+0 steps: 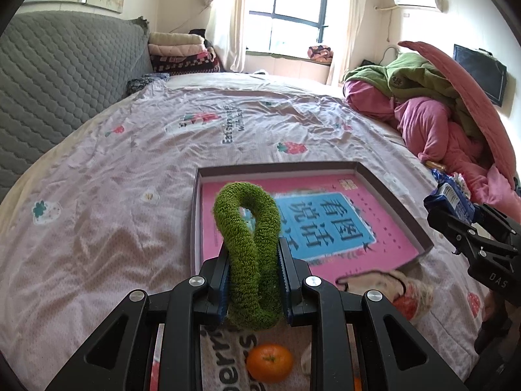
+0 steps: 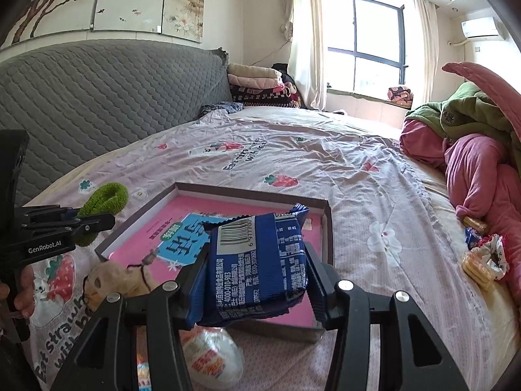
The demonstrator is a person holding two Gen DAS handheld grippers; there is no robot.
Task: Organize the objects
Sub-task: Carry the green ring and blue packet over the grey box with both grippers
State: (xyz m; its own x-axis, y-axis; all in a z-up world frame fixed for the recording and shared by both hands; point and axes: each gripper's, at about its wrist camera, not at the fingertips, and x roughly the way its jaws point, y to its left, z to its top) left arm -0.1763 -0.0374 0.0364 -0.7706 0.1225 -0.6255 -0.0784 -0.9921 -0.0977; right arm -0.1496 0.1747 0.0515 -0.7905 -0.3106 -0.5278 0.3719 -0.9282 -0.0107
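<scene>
My left gripper (image 1: 254,254) is shut on a green fuzzy hair scrunchie (image 1: 250,228), held upright just before the near edge of a shallow box (image 1: 276,166) lined with a pink and blue printed sheet. My right gripper (image 2: 255,260) is shut on a blue snack packet (image 2: 260,260) with a barcode, above the box's (image 2: 254,192) near side. In the right wrist view the left gripper (image 2: 81,224) with the scrunchie (image 2: 104,197) hangs left of the box. The left wrist view shows the right gripper (image 1: 456,215) with the packet (image 1: 451,195) at the box's right.
On the strawberry-print bedsheet lie an orange (image 1: 269,362), a beige plush toy (image 2: 110,280), a white wrapped snack (image 2: 211,355), and wafers with a floral scrunchie (image 2: 482,264). Pink and green bedding (image 1: 433,114) is piled at right; a grey padded headboard (image 2: 97,97) stands at left.
</scene>
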